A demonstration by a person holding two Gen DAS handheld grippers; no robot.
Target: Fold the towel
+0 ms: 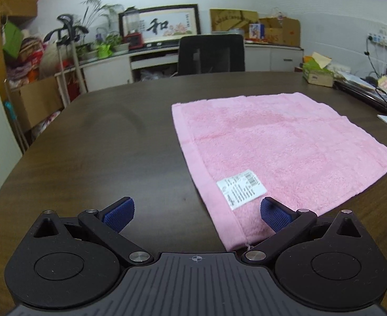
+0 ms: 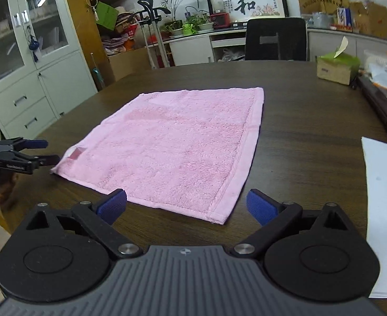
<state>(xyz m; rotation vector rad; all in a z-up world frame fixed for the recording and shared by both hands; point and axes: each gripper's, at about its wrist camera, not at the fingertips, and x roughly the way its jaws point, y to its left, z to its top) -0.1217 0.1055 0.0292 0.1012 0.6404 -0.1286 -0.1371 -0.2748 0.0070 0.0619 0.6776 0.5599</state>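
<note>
A pink towel [image 1: 277,152] lies flat and unfolded on the dark wooden table [image 1: 109,142], with a white label [image 1: 242,188] near its nearest corner. My left gripper [image 1: 196,214] is open just above that corner, its right pad over the towel's edge. In the right wrist view the same towel [image 2: 172,144] spreads ahead, and my right gripper [image 2: 187,205] is open around its near right corner. The left gripper [image 2: 44,151] also shows there at the towel's left corner, held by a hand.
A black chair [image 1: 210,52] stands at the table's far side. A green tissue box [image 2: 337,67], a dark laptop [image 2: 380,105] and white paper sheets [image 2: 383,200] lie along the right side. Cabinets [image 2: 24,60] and clutter line the walls.
</note>
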